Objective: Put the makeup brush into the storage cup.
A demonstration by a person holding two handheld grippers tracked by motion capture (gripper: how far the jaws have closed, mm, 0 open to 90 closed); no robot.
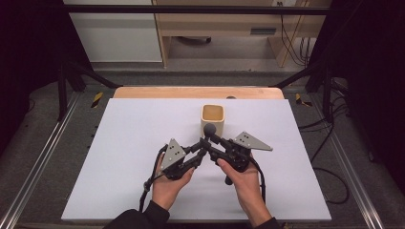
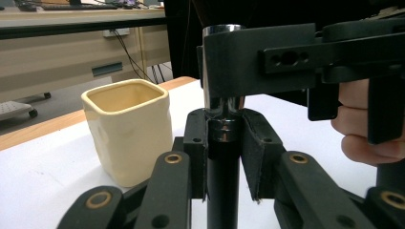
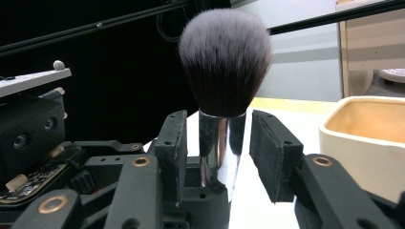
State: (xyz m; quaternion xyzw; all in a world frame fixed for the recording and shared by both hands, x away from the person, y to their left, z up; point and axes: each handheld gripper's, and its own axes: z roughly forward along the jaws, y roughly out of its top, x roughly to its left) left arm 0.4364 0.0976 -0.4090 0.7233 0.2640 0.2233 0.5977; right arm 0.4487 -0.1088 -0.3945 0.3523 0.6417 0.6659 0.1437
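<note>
Holding a makeup brush (image 3: pixel 224 62) upright between them, the two grippers are meeting just in front of a cream square cup (image 1: pixel 213 118) that is standing open-mouthed near the middle of the white tabletop (image 1: pixel 119 157). In the left gripper view, the left gripper (image 2: pixel 223 152) is closing its jaws snugly on the brush's black handle just below the chrome ferrule, so this hand appears to be bearing the brush and keeping it vertical. In the right gripper view, the right gripper (image 3: pixel 217 143) is straddling the shiny ferrule beneath the grey-tipped bristles, with its jaws standing a little apart and a gap showing on each side, so it is surrounding the brush without gripping it; whether it is arriving to take hold or has just let go cannot be told.

The person's hands (image 1: pixel 168 183) are angling both tools inward from the high view, probably so that one gripper can grasp low and the other high on the same short stem without colliding. Keeping the brush bristles-up and beside the cup suggests it is being readied for standing, handle first, inside that cup, though this is only a judgement.
</note>
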